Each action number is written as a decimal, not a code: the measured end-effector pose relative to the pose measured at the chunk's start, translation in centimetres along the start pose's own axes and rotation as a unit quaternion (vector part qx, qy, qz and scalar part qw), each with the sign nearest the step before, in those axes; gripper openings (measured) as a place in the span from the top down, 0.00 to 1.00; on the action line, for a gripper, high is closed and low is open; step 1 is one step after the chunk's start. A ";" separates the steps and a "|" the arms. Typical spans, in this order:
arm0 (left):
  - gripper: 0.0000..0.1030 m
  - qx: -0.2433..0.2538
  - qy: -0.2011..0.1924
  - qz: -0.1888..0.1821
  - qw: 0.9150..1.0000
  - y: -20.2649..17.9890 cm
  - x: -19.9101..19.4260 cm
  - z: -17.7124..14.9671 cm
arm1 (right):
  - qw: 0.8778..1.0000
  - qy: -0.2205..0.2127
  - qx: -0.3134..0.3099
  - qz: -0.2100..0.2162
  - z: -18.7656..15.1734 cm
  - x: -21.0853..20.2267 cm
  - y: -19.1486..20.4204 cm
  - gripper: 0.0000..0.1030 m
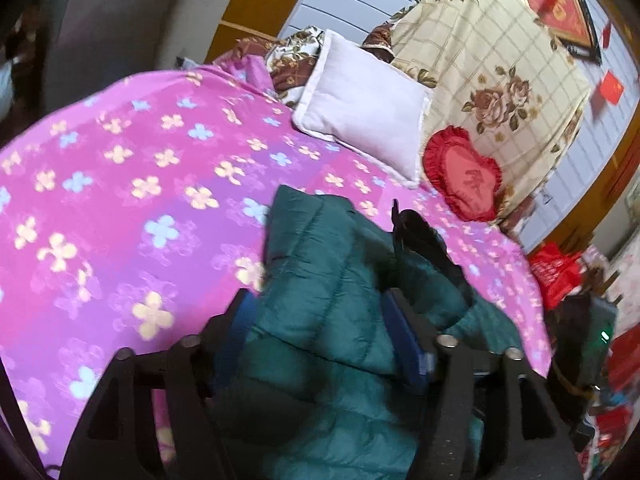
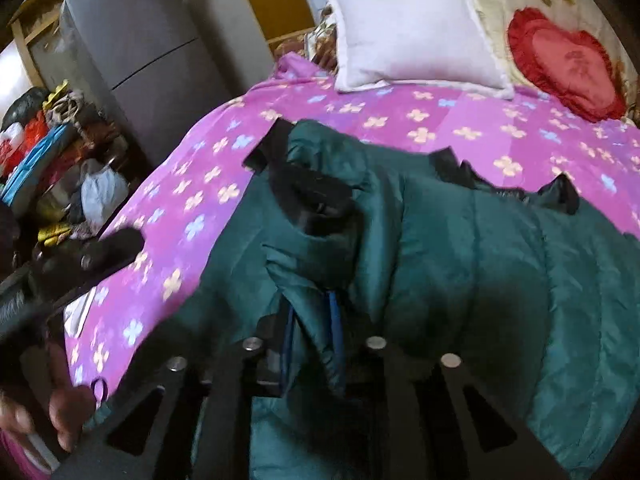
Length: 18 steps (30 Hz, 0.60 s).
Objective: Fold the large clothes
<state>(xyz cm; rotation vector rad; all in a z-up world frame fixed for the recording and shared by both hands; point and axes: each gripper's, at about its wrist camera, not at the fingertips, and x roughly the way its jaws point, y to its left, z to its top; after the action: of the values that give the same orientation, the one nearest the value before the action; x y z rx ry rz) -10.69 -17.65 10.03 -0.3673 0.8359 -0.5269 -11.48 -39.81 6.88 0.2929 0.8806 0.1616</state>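
- Because the green quilted jacket is puffy and slippery, any fold laid into it is likely to spring open once it is let go; it lies on the pink flowered bed, towards the near edge and well short of the white pillow at the head end.
- The left tongs stand wide, with a thick roll of the jacket filling the gap. Whether the pads really press it I cannot tell, and if they do not, the roll could slump out sideways.
- The right tongs are narrow and look pinched on a thin fold of the jacket. Such a shallow bite on slick cloth may slip, and only the outer layer might come along when pulled.
- The black lining and collar parts are bunched near the middle of the jacket. Folding over that lump would probably give a crooked, bulging packet.
- Much of the jacket hangs close to the near edge of the bed. A pull towards the person could drag its weight off onto the floor.
- The red heart cushion sits apart near the head end, so it is little risk unless the jacket is flung far that way.
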 end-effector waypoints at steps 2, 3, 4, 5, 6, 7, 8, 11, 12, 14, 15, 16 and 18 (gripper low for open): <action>0.43 -0.010 0.008 -0.024 1.000 -0.4 0.4 -0.2 | 1.000 -0.019 -0.001 0.002 -0.8 -2.6 -0.7 0.46; 0.42 -0.013 0.015 -0.036 0.999 -0.7 0.6 -0.3 | 1.000 -0.031 0.001 0.000 -1.1 -4.1 -1.2 0.42; 0.42 -0.013 0.021 -0.049 0.999 -1.2 0.9 -0.5 | 0.999 -0.046 0.001 -0.006 -1.5 -5.7 -1.7 0.37; 0.41 -0.006 0.024 -0.055 0.998 -1.8 1.2 -0.7 | 0.998 -0.061 0.001 -0.016 -1.9 -7.6 -2.3 0.35; 0.41 0.001 0.025 -0.054 0.998 -2.3 1.4 -0.8 | 0.998 -0.067 0.001 -0.023 -2.1 -8.9 -2.8 0.35; 0.41 0.013 0.024 -0.046 0.999 -3.1 1.9 -1.0 | 0.997 -0.072 0.004 -0.031 -2.4 -10.5 -3.5 0.34; 0.41 0.026 0.026 -0.031 0.999 -3.7 2.5 -1.1 | 0.996 -0.077 0.010 -0.036 -2.8 -11.9 -4.3 0.32; 0.42 0.048 0.045 0.017 0.998 -4.5 5.1 -1.6 | 0.993 -0.091 0.032 -0.068 -4.5 -16.0 -7.8 0.26; 0.47 0.039 0.052 0.019 0.998 -4.2 6.1 -1.7 | 0.991 -0.093 0.039 -0.084 -5.1 -17.0 -8.9 0.26; 0.87 0.036 0.064 0.010 0.997 -3.7 6.9 -1.9 | 0.988 -0.094 0.059 -0.109 -5.8 -18.5 -11.2 0.26; 0.89 0.042 0.067 0.011 0.997 -3.6 7.1 -1.9 | 0.986 -0.095 0.075 -0.116 -6.2 -19.0 -12.3 0.26; 0.93 0.046 0.060 0.009 0.997 -3.7 6.8 -1.9 | 0.984 -0.095 0.090 -0.122 -6.7 -19.3 -13.3 0.26; 0.97 0.056 0.044 0.011 0.997 -3.9 6.0 -1.5 | 0.981 -0.093 0.104 -0.135 -7.3 -19.5 -14.7 0.26</action>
<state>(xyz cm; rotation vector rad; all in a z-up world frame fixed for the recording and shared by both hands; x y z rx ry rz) -9.71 -24.41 7.42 -0.2322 0.8907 -0.5699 -29.11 -57.47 12.12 0.3740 0.7442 -0.2090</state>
